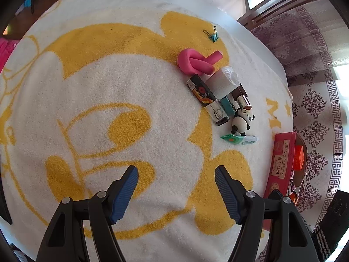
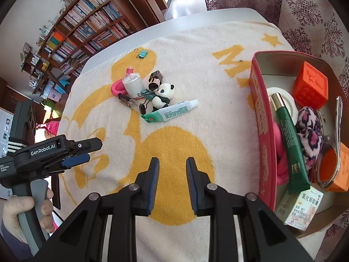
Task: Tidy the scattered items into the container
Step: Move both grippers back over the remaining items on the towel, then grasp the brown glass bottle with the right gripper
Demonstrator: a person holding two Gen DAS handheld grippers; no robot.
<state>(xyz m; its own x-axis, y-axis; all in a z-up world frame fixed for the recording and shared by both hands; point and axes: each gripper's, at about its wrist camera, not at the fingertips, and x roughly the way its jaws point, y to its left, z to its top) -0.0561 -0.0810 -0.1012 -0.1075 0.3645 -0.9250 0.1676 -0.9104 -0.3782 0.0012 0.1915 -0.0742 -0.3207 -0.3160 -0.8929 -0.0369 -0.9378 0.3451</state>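
Observation:
A heap of items lies on the yellow-and-white towel (image 1: 130, 83): a pink knotted foam tube (image 1: 196, 62), a lighter (image 1: 206, 97), a white roll in plastic (image 1: 221, 80), a panda figure (image 1: 241, 123) and a white-green tube (image 1: 238, 139). A teal binder clip (image 1: 212, 34) lies apart, farther away. The red container (image 2: 260, 118) stands at the right and holds several items. My left gripper (image 1: 176, 181) is open and empty, short of the heap. My right gripper (image 2: 172, 170) is open and empty above the towel, left of the container. In the right wrist view the heap centres on the panda (image 2: 163, 96).
The container holds an orange cube (image 2: 310, 85), a green tube (image 2: 291, 139), a patterned scrunchie (image 2: 308, 128), a spoon (image 2: 338, 131) and a small medicine box (image 2: 298, 209). The left gripper (image 2: 78, 152) shows in the right wrist view. A bookshelf (image 2: 82, 26) stands beyond the table.

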